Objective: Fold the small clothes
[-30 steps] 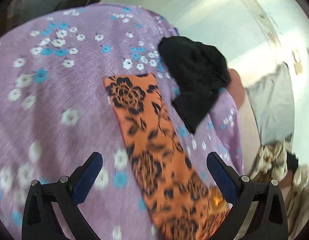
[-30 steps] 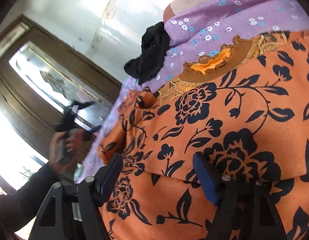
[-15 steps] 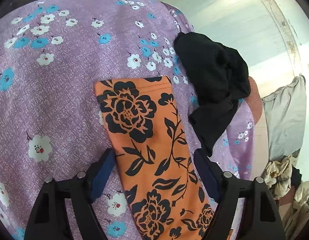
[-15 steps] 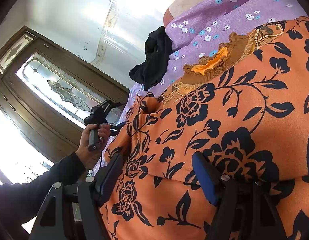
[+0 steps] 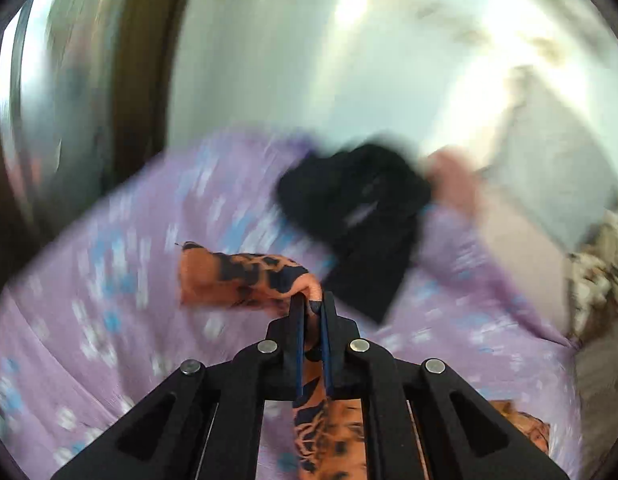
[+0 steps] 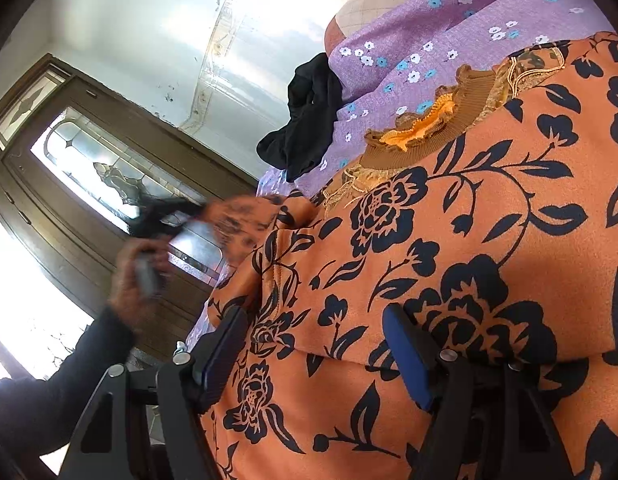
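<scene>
The left gripper (image 5: 312, 308) is clamped on a sleeve (image 5: 245, 278) of the orange dress (image 6: 449, 260), its two blue pads pressed together with the flowered cloth pinched between them; the free end of the sleeve hangs out to the left of the jaws, lifted off the purple sheet (image 5: 109, 300), and the rest of the cloth runs back under the gripper. The left wrist view is heavily blurred. Ahead of this gripper and a little to its right lies a crumpled black garment (image 5: 361, 220) on the sheet. The right gripper (image 6: 313, 348) stands with its fingers spread wide apart, holding nothing, just above the body of the dress, which fills the space in front of it and to its right. Further ahead of it shows the ruffled brown and yellow collar (image 6: 425, 120). To its left the person's left hand (image 6: 137, 276), in a dark sleeve, holds the other gripper up against a wooden door (image 6: 109, 168).
</scene>
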Demonstrator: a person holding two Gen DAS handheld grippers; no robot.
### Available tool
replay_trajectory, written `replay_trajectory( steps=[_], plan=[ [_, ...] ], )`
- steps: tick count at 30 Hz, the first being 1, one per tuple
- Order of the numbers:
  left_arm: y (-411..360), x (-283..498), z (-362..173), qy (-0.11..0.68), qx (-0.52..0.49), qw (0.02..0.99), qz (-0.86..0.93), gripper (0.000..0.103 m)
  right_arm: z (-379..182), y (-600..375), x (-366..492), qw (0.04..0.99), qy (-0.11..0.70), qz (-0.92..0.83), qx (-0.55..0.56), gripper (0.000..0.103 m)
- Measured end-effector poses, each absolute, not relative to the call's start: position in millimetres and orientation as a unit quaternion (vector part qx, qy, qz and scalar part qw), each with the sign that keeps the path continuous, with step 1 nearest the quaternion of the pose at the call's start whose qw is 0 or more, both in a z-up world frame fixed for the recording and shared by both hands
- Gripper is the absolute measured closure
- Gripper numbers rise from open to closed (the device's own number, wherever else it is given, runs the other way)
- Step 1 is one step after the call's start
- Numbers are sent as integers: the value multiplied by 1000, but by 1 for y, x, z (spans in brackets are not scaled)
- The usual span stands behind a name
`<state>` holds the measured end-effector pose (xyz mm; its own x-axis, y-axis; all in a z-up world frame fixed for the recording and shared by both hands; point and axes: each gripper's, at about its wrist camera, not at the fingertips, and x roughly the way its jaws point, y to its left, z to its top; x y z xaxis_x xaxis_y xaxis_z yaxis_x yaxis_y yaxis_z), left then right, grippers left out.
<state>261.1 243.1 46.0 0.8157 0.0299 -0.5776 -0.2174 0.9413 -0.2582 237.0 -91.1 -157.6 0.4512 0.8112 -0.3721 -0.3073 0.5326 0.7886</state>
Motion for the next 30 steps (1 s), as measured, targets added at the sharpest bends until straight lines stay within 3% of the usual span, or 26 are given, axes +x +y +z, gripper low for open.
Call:
replay_trajectory(
  steps=[4, 8, 13, 16, 18, 19, 21, 23, 26, 30],
  plan=[
    [154, 205, 136, 217, -101, 971, -17, 96, -150, -90, 238, 789, 396, 343, 320, 30],
    [61, 181, 155, 213, -61, 970, -95, 96, -122, -106, 224, 789, 395, 310, 354, 27],
    [-65, 167, 104, 249, 18, 957, -150, 95, -72, -173, 177, 827, 325, 261, 378, 27],
    [-127, 172, 31, 329, 58, 922, -197, 93, -57, -226, 147, 850, 303, 200, 382, 25],
    [-152, 180, -29, 425, 91, 874, -215, 53, -58, -253, 139, 852, 310, 162, 390, 13],
    [-153, 186, -60, 477, 104, 848, -205, 53, -60, -261, 138, 851, 315, 150, 393, 13],
    [-138, 184, -83, 511, 110, 834, -176, 53, -61, -276, 138, 846, 327, 138, 398, 13],
    [-111, 171, -73, 496, 90, 847, -167, 51, -56, -281, 141, 849, 328, 138, 390, 13],
    [-54, 139, -40, 447, 52, 879, -157, 30, -55, -283, 158, 848, 337, 140, 383, 13],
    [13, 119, -31, 401, 62, 912, -59, 26, -65, -275, 202, 811, 386, 153, 413, 13]
  ],
)
